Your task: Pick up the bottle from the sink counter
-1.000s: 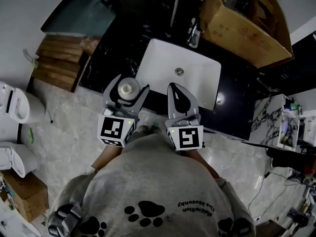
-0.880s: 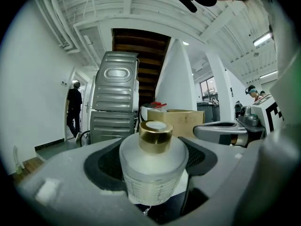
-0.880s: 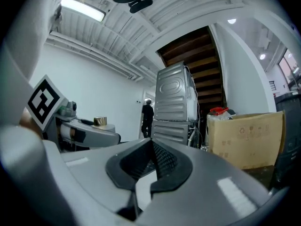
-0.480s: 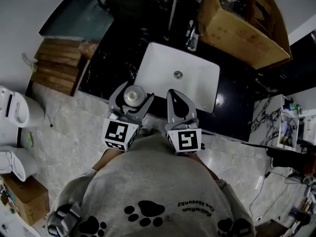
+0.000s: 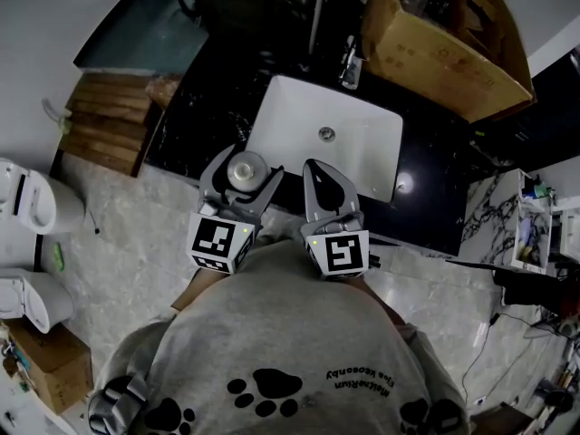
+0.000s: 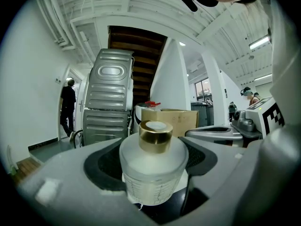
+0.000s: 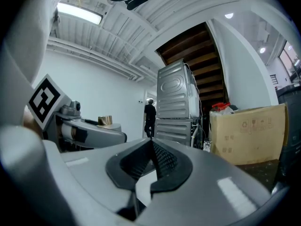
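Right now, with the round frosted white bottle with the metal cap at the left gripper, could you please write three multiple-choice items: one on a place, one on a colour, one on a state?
1. Where is the round frosted white bottle?
A) between the jaws of the left gripper, left of the white rectangular sink basin
B) inside that basin
C) in the brown cardboard box

2. What colour is the bottle's cap?
A) black
B) gold
C) red

3. How do the jaws of the right gripper stand?
A) wide apart
B) closed on the bottle
C) together, holding nothing

Answers:
1 A: the left gripper view shows its pads against the bottle's sides.
2 B: the cap shines gold there.
3 C: the right gripper view shows the pads meeting, with nothing between them.
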The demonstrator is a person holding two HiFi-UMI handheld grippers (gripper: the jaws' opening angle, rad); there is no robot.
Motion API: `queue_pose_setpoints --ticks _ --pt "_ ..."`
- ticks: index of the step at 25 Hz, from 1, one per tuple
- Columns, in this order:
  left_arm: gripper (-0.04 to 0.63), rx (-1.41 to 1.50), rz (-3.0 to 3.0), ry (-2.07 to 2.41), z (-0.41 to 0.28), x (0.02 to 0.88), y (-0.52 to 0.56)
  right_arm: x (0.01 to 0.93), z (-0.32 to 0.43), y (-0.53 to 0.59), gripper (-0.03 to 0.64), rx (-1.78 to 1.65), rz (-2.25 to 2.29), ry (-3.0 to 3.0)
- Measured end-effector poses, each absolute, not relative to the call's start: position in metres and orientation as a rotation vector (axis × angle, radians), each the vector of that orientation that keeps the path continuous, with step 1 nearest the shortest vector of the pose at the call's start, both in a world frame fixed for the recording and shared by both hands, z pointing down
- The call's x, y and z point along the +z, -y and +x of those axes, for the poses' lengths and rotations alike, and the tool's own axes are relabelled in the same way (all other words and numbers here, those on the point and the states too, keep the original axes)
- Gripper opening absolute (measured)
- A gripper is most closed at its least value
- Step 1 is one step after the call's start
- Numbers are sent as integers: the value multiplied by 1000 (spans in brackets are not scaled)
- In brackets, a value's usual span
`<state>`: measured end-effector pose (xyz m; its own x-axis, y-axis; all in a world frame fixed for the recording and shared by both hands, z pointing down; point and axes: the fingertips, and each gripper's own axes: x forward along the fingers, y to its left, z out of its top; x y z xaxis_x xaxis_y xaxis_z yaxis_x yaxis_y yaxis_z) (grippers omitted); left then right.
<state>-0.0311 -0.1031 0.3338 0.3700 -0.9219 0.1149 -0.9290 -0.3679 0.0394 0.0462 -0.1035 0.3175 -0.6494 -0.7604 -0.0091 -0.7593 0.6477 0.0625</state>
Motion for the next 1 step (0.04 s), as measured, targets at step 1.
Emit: queue_pose_setpoints --ticks 1 --pt "344 103 2522 1712 -30 332 103 317 48 103 0 -97 1310 2837"
